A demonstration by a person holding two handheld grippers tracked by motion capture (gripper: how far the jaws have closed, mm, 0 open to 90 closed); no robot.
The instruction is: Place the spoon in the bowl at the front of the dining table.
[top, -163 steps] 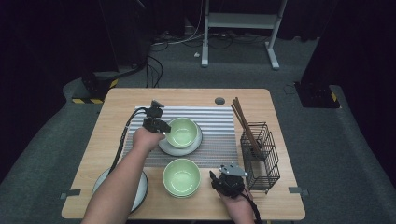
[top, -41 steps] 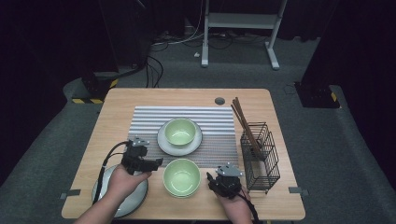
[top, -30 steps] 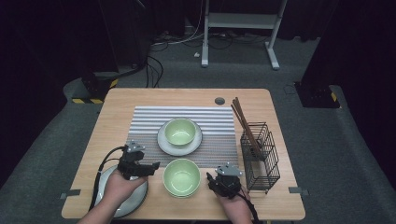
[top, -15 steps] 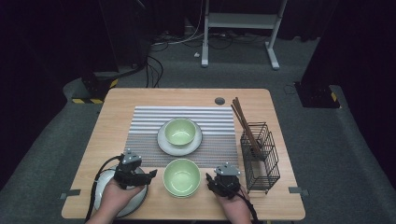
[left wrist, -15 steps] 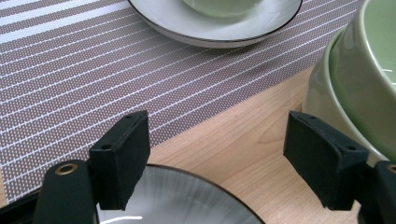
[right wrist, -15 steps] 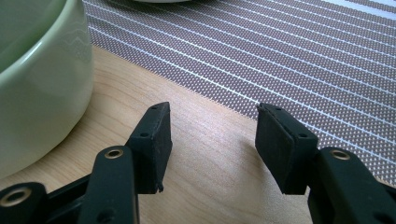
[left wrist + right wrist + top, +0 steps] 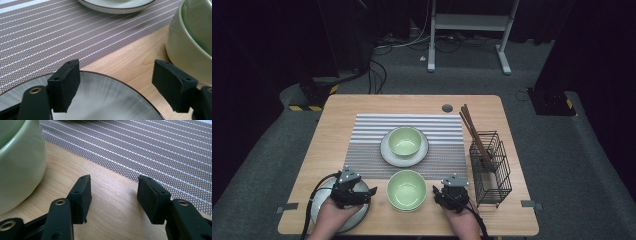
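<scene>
My left claw (image 7: 362, 192) hangs over the grey plate (image 7: 319, 212) at the near left corner of the table (image 7: 337, 115), jaws spread wide with nothing between them. In the left gripper view one pad (image 7: 65, 83) sits above the plate's brushed surface (image 7: 105, 100), close to its dark rim, while the other pad (image 7: 172, 86) is out past the rim, over bare wood. I cannot tell whether either pad touches the plate.

Just to the right of that claw stands the near green bowl (image 7: 406, 189), on the wood at the near edge of the striped mat (image 7: 367, 145). Its pale wall (image 7: 187, 47) shows beside my outer pad, close but apart.

My right claw (image 7: 438, 192) rests low on the other side of the same bowl, also open and empty. In the right gripper view its pads (image 7: 81, 195) frame bare wood, with the bowl's side (image 7: 20, 167) to the left and the mat (image 7: 150, 150) ahead.

Farther back, a second green bowl (image 7: 405, 141) sits in a white plate (image 7: 388, 155) on the mat. A wire rack (image 7: 492, 170) with brown chopsticks (image 7: 472, 127) stands at the right.
</scene>
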